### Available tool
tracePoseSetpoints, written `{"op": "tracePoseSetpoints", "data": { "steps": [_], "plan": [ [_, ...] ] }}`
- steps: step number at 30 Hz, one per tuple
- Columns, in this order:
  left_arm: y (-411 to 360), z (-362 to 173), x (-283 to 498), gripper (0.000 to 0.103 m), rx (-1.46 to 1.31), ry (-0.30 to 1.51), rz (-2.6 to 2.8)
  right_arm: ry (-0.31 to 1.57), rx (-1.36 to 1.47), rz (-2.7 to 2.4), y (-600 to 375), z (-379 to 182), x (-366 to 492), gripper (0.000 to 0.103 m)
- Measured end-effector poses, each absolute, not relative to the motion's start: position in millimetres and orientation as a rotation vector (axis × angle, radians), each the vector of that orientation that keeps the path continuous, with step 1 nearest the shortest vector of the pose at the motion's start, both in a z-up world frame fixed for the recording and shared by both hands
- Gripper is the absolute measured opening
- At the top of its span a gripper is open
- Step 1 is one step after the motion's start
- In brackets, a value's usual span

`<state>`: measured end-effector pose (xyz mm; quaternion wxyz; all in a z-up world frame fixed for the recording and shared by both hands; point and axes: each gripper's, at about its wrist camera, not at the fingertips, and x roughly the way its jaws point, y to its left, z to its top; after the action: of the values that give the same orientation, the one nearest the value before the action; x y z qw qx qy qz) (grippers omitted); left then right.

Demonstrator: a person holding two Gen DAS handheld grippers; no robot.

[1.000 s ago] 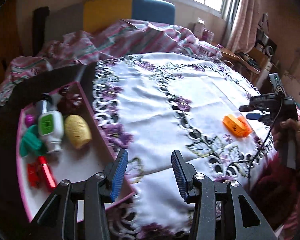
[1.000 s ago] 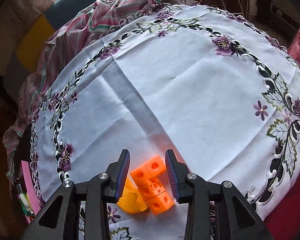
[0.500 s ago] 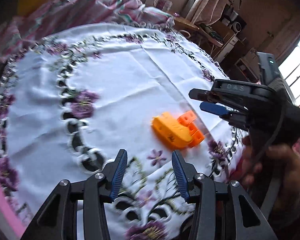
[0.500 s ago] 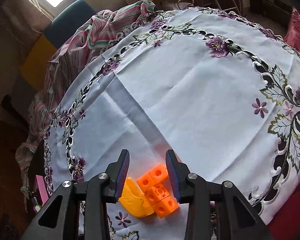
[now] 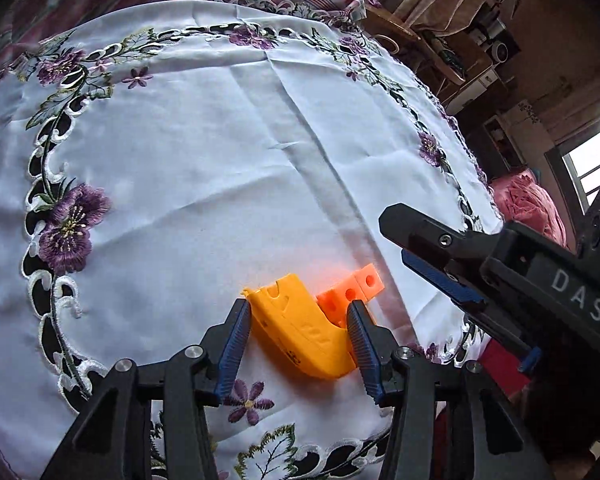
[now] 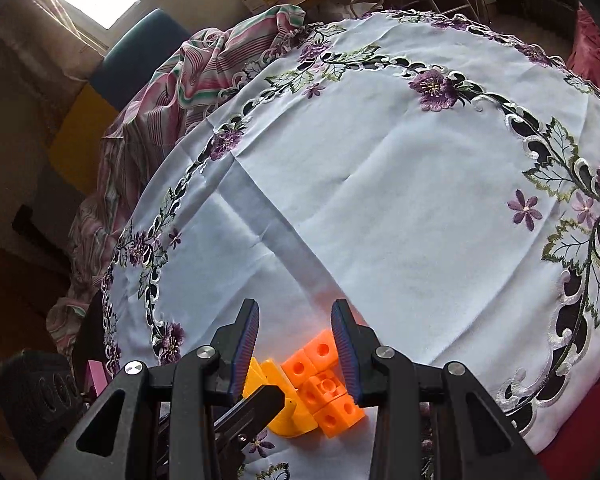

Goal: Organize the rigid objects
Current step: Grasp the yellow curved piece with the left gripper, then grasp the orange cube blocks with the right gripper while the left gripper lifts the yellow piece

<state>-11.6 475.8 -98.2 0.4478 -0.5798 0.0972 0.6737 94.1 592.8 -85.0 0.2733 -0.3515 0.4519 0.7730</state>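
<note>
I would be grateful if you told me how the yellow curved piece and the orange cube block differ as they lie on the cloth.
The yellow curved piece is smooth and bent like an elbow; the orange cube block is a cluster of square cubes with round holes. The yellow piece sits between the left gripper fingers; the orange block lies beside it, under the right gripper. Both are rigid plastic, touching, on the embroidered tablecloth.

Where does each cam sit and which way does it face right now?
Left wrist: on the left gripper, looking steeply down along its fingers at the yellow curved piece lying between the blue pads; the right gripper enters from the right edge.
Right wrist: on the right gripper, tilted down over the orange cube block and across the tablecloth toward the window; one finger of the left gripper shows below.
Shared: both orange-yellow toys, the embroidered tablecloth, each other's gripper.
</note>
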Motion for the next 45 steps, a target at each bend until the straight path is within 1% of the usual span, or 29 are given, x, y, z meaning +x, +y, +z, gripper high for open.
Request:
{"op": "tracePoseSetpoints", "data": {
  "steps": [2,4,6,12,14,15,16,18,21,23,27,36,43,45],
  "plan": [
    [473,-102,-12,0.047,-1.434,0.265,1.668,1.226,-0.935,2.079,594,-85,96,0.038],
    [465,-100,-12,0.035,-1.407,0.274,1.65,1.231,-0.928,2.08,594,-84,97,0.038],
    [454,-94,-12,0.033,-1.372,0.308,1.663,1.234,-0.926,2.083,594,-84,96,0.038],
    [440,-90,-14,0.033,-1.325,0.357,1.67,1.211,-0.949,2.089,592,-83,93,0.038],
    [444,-90,-9,0.037,-1.316,0.373,1.655,1.216,-0.951,2.082,592,-85,94,0.038],
    [447,-91,-6,0.042,-1.301,0.394,1.655,1.218,-0.954,2.079,593,-85,94,0.038],
    [448,-90,-2,0.044,-1.285,0.417,1.658,1.218,-0.958,2.076,593,-86,94,0.038],
    [453,-91,2,0.044,-1.261,0.452,1.656,1.212,-0.963,2.074,592,-86,93,0.038],
    [455,-92,4,0.044,-1.244,0.479,1.662,1.208,-0.967,2.072,592,-86,93,0.038],
    [455,-96,3,0.032,-1.234,0.51,1.669,1.211,-0.967,2.071,592,-86,93,0.038],
    [438,-93,0,0.031,-1.216,0.46,1.695,1.204,-0.982,2.075,592,-87,91,0.038],
    [362,-71,0,0.031,-1.169,0.329,1.828,1.147,-1.101,2.103,577,-91,77,0.038],
    [336,-90,8,0.031,-1.173,0.366,1.822,1.059,-1.156,2.088,571,-92,73,0.038],
    [333,-96,14,0.032,-1.178,0.381,1.808,1.041,-1.161,2.086,569,-91,73,0.038]
  ]
}}
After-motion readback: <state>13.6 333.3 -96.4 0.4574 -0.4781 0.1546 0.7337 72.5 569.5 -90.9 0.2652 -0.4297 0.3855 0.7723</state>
